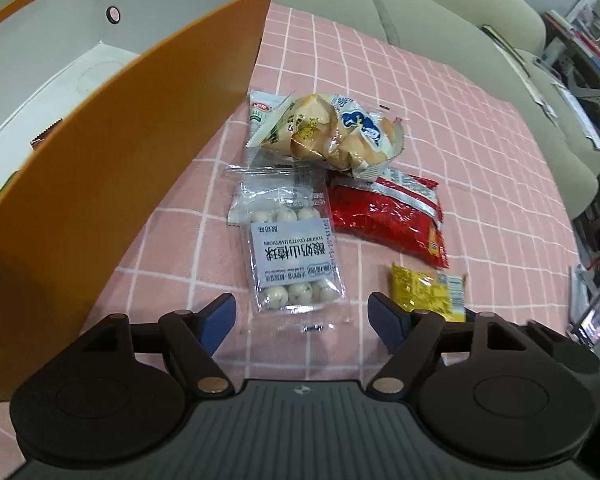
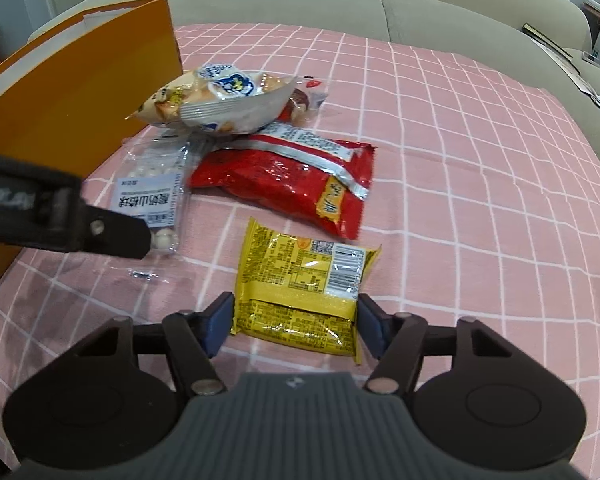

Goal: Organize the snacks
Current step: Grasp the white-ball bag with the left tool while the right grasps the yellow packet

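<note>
So the right gripper (image 2: 296, 320) has its blue pads spread wide with the yellow snack packet (image 2: 304, 284) sitting right between them. The near end of the packet fills the gap and the pads look like they're just at its edges, but I can't tell if they're actually pressing yet. The packet lies flat on the pink checked cloth (image 2: 460, 160), barcode side up.

The left gripper (image 1: 302, 316) is also spread wide, holding nothing. The clear bag of white yogurt balls (image 1: 288, 240) lies just ahead of its fingers, roughly centred on the gap, its near end just short of the tips.

Beyond that there's the red packet (image 2: 292, 184), and behind it the puffy bag of pastries (image 2: 220, 100) leaning partly on top of the red one and the clear bag. The orange box (image 1: 112, 160) stands open on the left, right beside the pile, with a bit of wrapper showing inside.
</note>
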A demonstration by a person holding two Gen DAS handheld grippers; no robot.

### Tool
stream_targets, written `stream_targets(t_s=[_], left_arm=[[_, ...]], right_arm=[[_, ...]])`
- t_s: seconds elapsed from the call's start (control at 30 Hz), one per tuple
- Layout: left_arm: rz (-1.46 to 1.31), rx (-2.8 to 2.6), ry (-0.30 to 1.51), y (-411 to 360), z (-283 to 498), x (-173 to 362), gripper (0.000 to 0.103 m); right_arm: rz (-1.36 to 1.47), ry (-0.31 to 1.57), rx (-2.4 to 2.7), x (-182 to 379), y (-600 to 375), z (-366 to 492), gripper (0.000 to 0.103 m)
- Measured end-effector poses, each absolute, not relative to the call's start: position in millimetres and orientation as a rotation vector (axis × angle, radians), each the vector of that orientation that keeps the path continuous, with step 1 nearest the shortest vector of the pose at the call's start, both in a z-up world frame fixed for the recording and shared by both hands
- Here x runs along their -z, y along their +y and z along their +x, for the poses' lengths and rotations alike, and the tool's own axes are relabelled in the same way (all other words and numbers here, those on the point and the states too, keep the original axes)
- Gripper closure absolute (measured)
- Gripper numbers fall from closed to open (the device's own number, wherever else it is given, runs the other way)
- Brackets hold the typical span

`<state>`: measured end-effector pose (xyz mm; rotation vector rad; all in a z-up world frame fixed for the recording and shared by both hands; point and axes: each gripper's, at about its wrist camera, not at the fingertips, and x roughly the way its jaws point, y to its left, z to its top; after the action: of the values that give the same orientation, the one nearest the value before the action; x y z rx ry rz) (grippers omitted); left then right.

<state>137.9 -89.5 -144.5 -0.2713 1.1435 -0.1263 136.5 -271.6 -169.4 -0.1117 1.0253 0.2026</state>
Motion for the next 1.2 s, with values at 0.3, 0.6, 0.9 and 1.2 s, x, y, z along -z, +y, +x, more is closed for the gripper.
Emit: stream_targets(t_s=[0.3, 0.6, 0.9, 1.2], left_arm=[[-0.270, 0.039, 1.158, -98.4, 159.4, 160.0, 0.015], [-0.212, 0.047, 1.129, -101.0, 169.9, 161.3, 0.024], [-0.168, 0.101, 1.133, -103.1, 167.4, 162.3, 0.036], [-0.163, 0.120, 1.136, -99.1, 143.8, 155.3, 0.036]], right_arm=[[-0.112, 1.019, -0.222, 169.1, -272.3, 133.6, 0.033], [-0.082, 0.969, -0.155, 165.4, -267.6, 139.7, 0.016], [-0.074, 0.994, -0.168, 175.3, -267.4, 146.6, 0.034], [-0.076, 0.989, -0.193, 170.9, -263.5, 140.8, 0.049]])
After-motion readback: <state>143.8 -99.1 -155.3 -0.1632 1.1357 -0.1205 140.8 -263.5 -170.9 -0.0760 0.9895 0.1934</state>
